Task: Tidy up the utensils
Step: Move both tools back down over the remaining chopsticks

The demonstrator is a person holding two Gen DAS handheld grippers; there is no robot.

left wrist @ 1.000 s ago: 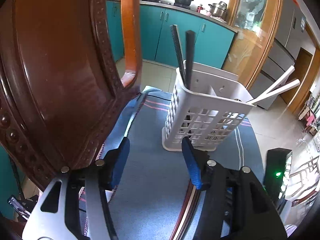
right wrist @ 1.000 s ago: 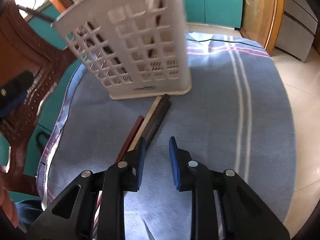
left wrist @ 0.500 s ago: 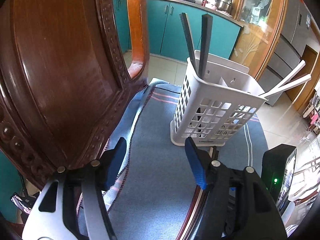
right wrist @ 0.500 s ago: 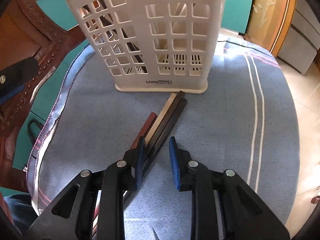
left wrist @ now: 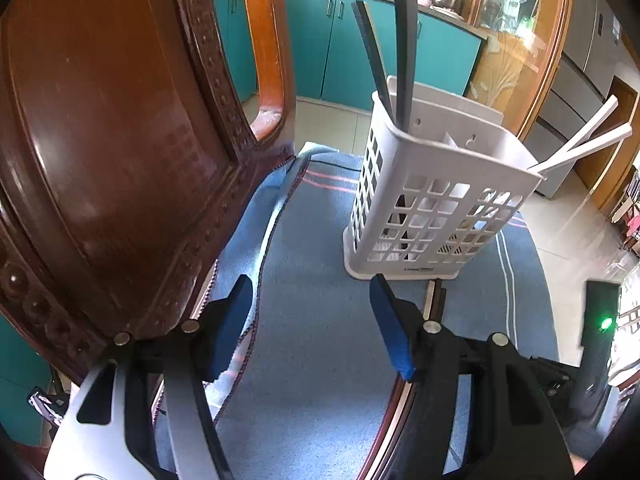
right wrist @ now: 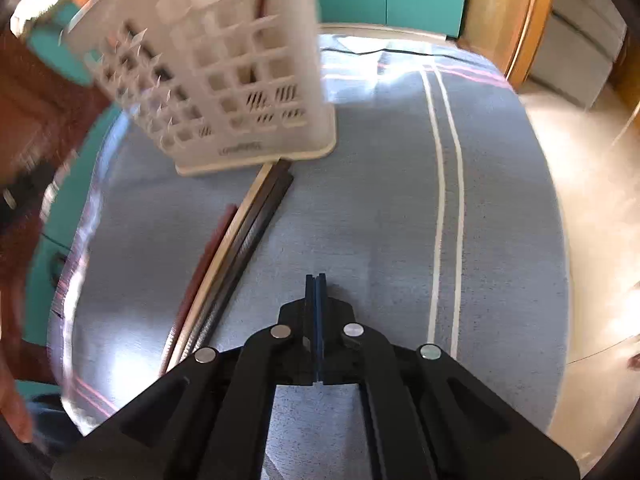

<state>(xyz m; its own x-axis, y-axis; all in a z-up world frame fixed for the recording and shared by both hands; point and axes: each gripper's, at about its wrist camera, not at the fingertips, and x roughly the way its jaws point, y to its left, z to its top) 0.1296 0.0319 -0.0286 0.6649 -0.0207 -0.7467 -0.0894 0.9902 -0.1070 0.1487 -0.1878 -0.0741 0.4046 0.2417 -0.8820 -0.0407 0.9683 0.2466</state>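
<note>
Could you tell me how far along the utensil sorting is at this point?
Partly done: two black chopsticks and two white chopsticks already stand in the white holder. Nothing is in hand: the right gripper has just closed empty beside the loose chopsticks, and the left gripper is open and empty. Those loose sticks on the blue cloth remain.

Basket (left wrist: 436,216) on cloth (left wrist: 320,360), chopsticks (right wrist: 240,248) before it, chair (left wrist: 100,140) left.

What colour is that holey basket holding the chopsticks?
White; the basket shows best in the left wrist view.
</note>
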